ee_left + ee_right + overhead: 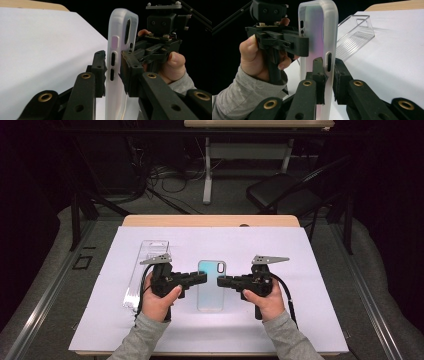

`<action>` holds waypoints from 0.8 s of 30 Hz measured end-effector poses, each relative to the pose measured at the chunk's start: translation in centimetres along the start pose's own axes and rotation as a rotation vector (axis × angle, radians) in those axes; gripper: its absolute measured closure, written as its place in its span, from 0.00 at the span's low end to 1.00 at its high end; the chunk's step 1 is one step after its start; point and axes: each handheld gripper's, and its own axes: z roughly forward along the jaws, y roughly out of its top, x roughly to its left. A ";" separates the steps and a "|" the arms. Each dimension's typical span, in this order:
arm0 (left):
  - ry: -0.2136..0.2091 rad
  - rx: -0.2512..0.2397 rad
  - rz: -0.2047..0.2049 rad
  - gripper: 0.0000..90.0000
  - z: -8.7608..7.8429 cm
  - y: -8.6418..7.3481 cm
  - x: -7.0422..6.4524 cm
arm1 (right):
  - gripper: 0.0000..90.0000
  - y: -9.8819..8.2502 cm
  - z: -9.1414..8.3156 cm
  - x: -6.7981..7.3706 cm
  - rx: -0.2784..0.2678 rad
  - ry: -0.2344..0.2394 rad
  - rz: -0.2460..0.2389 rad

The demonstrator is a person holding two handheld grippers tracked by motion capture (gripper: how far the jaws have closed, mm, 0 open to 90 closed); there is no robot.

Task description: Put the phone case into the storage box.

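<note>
Phone case (pixel 211 285) held on edge between both claws above the white surface (pixel 300 320); right claw (pixel 327 75) clamped on one long side; left claw (pixel 112 72) straddles the other, pads slightly slack; judgement: firm up left before moving; clear tray (pixel 147 270) nearby.

I see a light wooden table (pixel 210 220) covered by a large white paper sheet (pixel 300 310), with a clear plastic packaging tray (pixel 145 270) lying on its left part.
</note>
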 end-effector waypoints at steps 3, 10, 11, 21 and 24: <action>0.007 -0.004 0.004 0.79 -0.1 0.0 0.0 | 0.91 0.0 -0.1 0.0 0.001 -0.009 0.000; 0.032 -0.017 0.012 0.71 -0.3 0.1 -0.1 | 0.91 0.0 -0.1 -0.1 -0.002 -0.020 -0.003; 0.041 -0.020 0.014 0.70 -0.3 0.2 -0.1 | 0.91 -0.1 -0.1 -0.1 -0.001 -0.020 -0.004; 0.079 -0.045 0.044 0.62 -1.1 0.5 -0.4 | 0.91 0.0 -0.4 -0.2 -0.012 -0.048 -0.009; 0.096 -0.046 0.058 0.59 -1.2 0.6 -0.5 | 0.91 0.0 -0.6 -0.3 -0.011 -0.059 -0.010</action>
